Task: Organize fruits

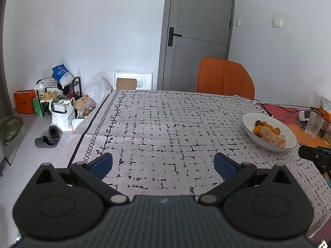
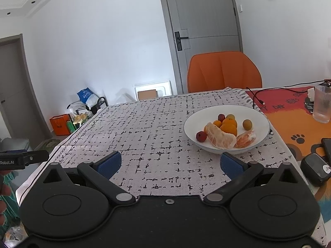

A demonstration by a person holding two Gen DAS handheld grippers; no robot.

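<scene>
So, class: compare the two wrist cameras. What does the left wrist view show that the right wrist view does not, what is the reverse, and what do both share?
Only the left wrist view shows the slippers on the floor and the white bag beside the shoe rack.

Only the right wrist view shows the paw prints on the orange mat and a dark pouch at the table edge.

Both show the white bowl of fruit, the orange chair, the grey door, the drinking glass and the patterned cloth.

Both claws blk w/ blue pads [image 2: 109,164], silver pivot screws [image 2: 124,196].

white bowl [image 2: 227,111], orange chair [image 2: 224,72] (blue-padded tongs [image 2: 170,163])
</scene>
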